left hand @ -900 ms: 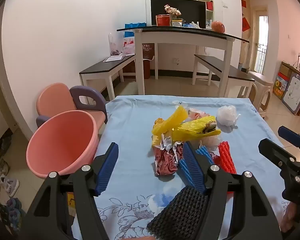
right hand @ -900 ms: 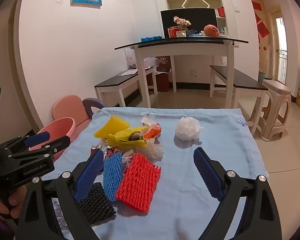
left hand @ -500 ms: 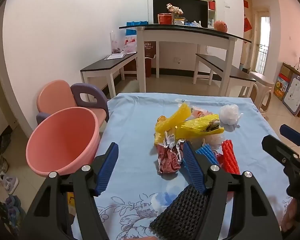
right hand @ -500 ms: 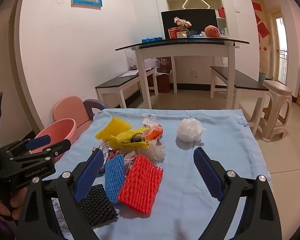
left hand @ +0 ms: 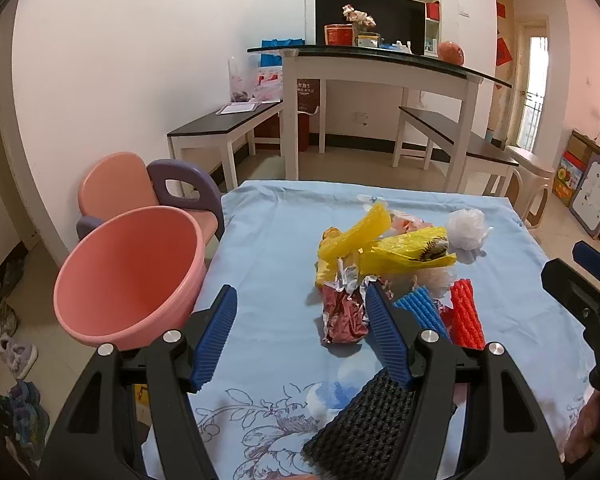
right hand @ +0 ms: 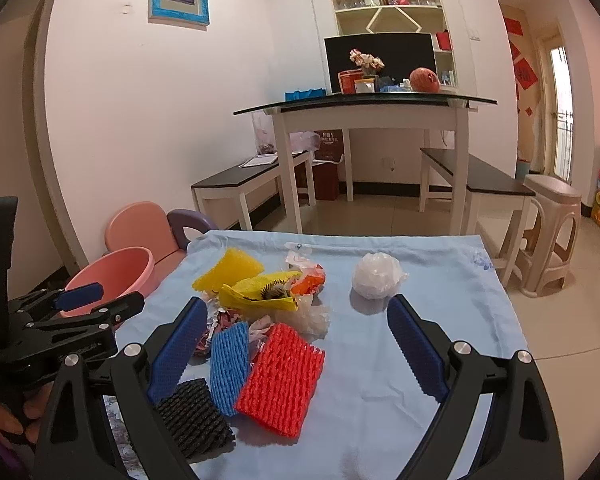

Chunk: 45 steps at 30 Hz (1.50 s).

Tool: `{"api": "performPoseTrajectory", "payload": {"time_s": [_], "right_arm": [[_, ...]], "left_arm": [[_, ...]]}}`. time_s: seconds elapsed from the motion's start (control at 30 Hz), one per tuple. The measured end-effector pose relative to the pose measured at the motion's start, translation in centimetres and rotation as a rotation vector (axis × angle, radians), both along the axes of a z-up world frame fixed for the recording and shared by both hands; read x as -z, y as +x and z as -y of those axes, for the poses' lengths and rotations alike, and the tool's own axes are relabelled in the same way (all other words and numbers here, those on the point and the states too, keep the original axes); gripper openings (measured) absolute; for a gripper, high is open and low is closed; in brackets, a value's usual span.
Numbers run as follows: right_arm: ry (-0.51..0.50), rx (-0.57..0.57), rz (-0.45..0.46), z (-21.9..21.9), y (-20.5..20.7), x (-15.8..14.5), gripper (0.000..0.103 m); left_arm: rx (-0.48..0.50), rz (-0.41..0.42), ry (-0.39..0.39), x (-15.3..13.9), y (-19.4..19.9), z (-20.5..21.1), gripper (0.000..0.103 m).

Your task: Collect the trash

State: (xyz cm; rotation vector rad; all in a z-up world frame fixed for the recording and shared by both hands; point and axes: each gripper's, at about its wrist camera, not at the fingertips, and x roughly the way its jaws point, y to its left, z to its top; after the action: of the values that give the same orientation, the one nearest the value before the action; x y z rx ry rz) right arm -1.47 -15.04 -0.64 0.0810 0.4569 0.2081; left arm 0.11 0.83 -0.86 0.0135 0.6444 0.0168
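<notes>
Evidently nothing is collected yet: both the left gripper (left hand: 300, 336) and right gripper (right hand: 296, 344) hover empty, jaws wide apart, over the heap of foam nets and wrappers (right hand: 268, 320) on the blue tablecloth (right hand: 440, 320). Next, I judge, one must clamp a piece and carry it to the round pink plastic basin (left hand: 132, 272) beside the table.

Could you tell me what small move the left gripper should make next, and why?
Probably ease the left gripper forward around the crumpled red foil wrapper. Its fingers stand open and empty, the wrapper lies just ahead at the pile's near left edge, and the pink basin waits beside the table.
</notes>
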Motion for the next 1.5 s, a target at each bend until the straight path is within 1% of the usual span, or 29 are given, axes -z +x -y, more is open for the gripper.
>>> {"api": "performPoseTrajectory", "payload": {"time_s": [0.3,1.5], "right_arm": [[-0.005,-0.003,0.005,-0.16,-0.09,-0.09,0.090],[0.006,0.000,-0.004,-0.04,-0.28,0.41,0.090]], "left_arm": [[-0.016,-0.002,-0.007,-0.03,-0.04,-0.47,0.067],[-0.015,-0.003,-0.009,-0.03,0.00,-0.58,0.067]]}}
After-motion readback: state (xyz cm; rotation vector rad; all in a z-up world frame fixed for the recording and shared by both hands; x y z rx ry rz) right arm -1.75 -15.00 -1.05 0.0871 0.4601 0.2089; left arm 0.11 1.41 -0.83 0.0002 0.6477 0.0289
